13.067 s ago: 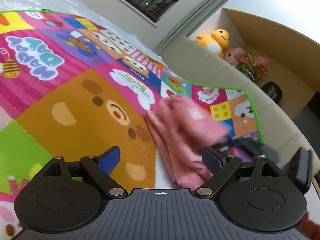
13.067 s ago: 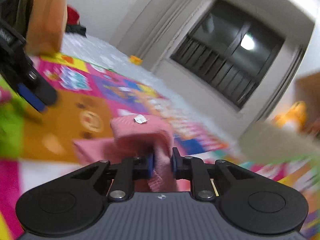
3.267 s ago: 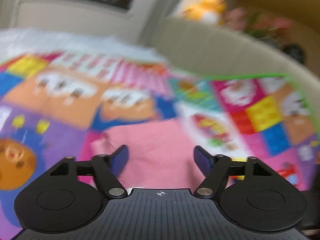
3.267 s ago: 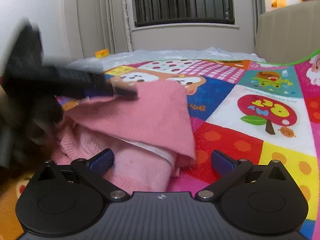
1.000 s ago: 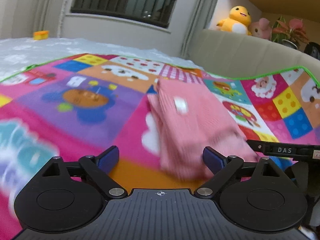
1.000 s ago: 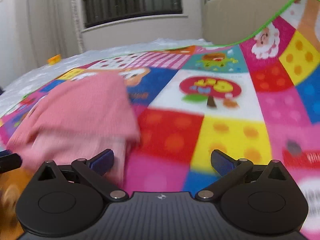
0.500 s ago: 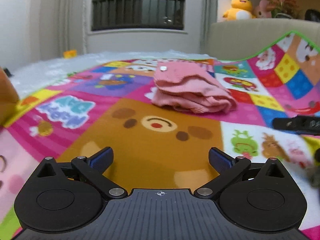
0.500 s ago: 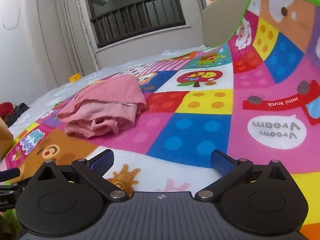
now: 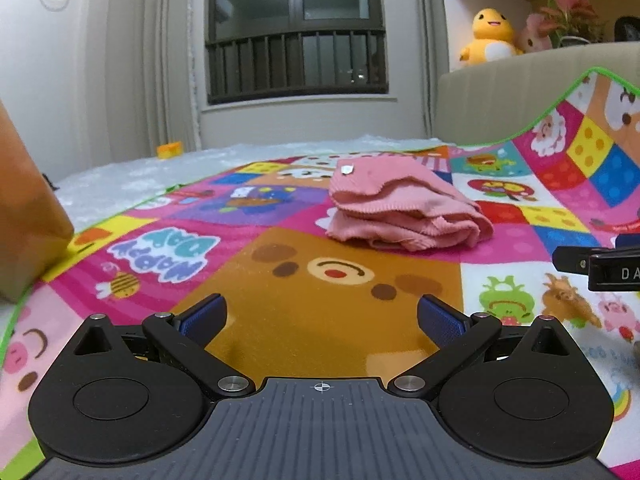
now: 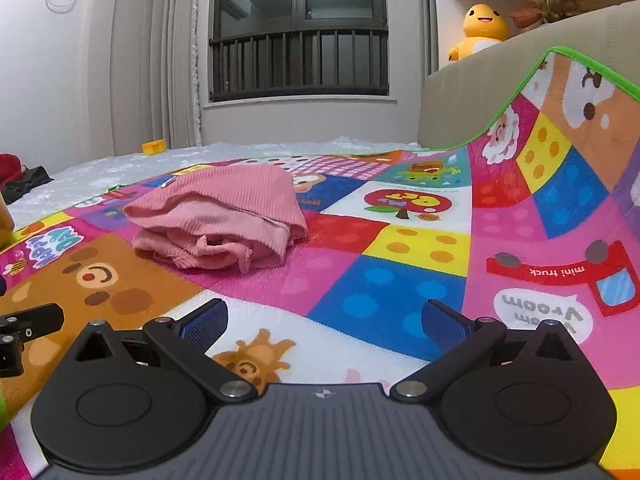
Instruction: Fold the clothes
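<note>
While the garment (image 9: 404,216) lies doubled into a layered bundle on the mat (image 9: 304,304), both your grippers sit low and back from it, jaws spread wide and empty. From your left gripper (image 9: 320,316) it lies ahead and slightly right; from your right gripper (image 10: 324,320) ahead and to the left (image 10: 220,220), so it sits between them. Neither looks clearly nearer. Its long axis runs roughly crosswise, loose edges facing you.
</note>
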### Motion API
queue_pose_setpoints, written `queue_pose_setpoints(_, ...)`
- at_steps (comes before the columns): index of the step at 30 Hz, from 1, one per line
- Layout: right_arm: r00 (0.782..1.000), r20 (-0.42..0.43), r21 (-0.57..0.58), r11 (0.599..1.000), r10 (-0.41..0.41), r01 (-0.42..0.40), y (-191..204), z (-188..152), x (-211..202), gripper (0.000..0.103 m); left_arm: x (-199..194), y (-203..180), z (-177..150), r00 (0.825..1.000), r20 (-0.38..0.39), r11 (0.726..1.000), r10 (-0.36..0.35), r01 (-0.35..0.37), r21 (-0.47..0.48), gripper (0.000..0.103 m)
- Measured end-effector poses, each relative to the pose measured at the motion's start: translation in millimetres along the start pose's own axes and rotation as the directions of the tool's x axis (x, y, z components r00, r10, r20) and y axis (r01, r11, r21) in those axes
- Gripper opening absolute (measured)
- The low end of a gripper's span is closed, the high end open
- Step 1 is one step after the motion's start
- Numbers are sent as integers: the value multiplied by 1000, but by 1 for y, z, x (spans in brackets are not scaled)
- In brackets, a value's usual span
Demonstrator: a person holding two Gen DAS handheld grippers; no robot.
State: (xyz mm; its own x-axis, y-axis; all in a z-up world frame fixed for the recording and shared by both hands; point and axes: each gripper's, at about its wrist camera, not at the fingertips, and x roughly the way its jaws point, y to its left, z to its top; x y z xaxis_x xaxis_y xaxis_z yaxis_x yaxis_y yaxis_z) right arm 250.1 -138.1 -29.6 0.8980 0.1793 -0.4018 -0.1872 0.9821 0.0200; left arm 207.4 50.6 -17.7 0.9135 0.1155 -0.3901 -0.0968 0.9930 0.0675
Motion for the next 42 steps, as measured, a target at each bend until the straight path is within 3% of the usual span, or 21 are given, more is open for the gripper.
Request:
queue_pose_setpoints(12, 998, 47, -23, 999, -33, 34, 4, -2, -8, 103, -2, 2, -1, 1000, 4, 1000, 5, -5, -7, 103)
queue_pose_setpoints(42, 998, 42, -55, 998, -38, 40, 10, -2, -8, 103, -4, 4, -2, 1000, 28, 1000, -3, 3, -15, 103)
